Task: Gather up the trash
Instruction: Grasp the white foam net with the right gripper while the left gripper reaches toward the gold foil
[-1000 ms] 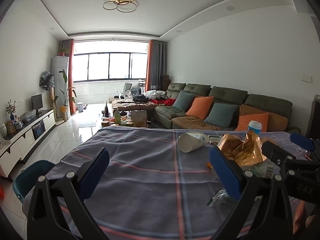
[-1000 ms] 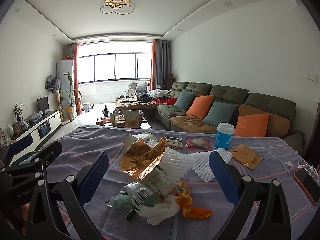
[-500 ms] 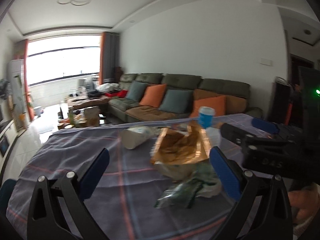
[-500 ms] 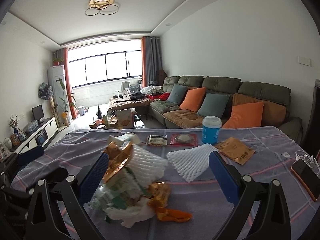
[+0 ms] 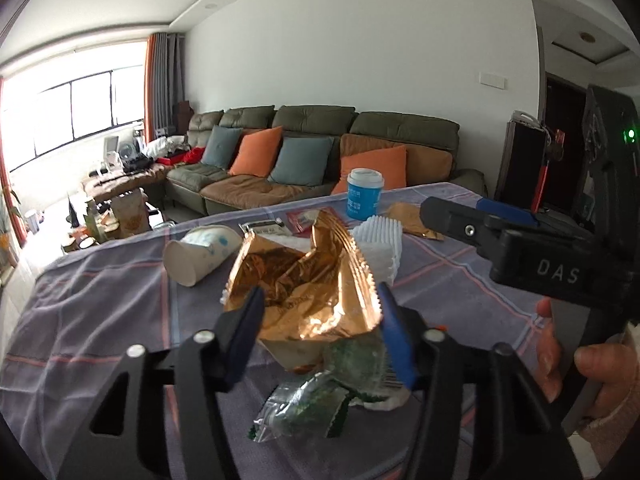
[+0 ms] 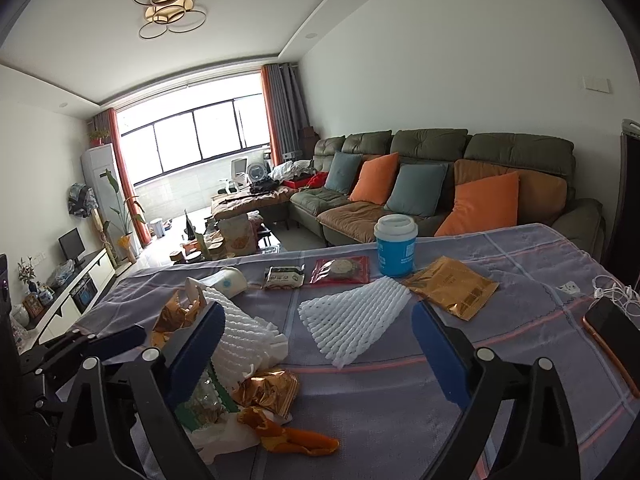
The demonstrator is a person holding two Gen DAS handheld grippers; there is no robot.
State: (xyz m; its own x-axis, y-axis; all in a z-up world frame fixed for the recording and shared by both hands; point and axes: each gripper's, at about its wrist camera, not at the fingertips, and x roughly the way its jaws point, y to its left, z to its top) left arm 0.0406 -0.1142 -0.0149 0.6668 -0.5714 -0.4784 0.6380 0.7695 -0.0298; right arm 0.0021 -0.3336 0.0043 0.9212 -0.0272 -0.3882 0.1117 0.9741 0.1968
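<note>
Trash lies heaped on the blue-grey checked tablecloth (image 5: 100, 320): a crumpled copper-gold foil wrapper (image 5: 304, 280) stands with its torn, crimped mouth upward and its long axis running away from the left camera toward the sofa, over a clear green-printed plastic bag (image 5: 304, 404) that lies flat pointing toward that camera. A white paper cup (image 5: 200, 250) lies on its side, mouth toward the camera. The left gripper (image 5: 320, 332) has its blue pads on either side of the foil wrapper; its jaws have just been closing, and both pads appear to touch the foil, though a firm clench cannot be told. The right gripper (image 6: 316, 354) stands wide apart with nothing grasped, its jaws having just narrowed slightly, above a white foam fruit net (image 6: 352, 320) whose long axis runs diagonally toward the blue lidded cup (image 6: 395, 246). A second ago the left gripper faced bare cloth with the heap off to its right; now the heap is centred between its pads.
</note>
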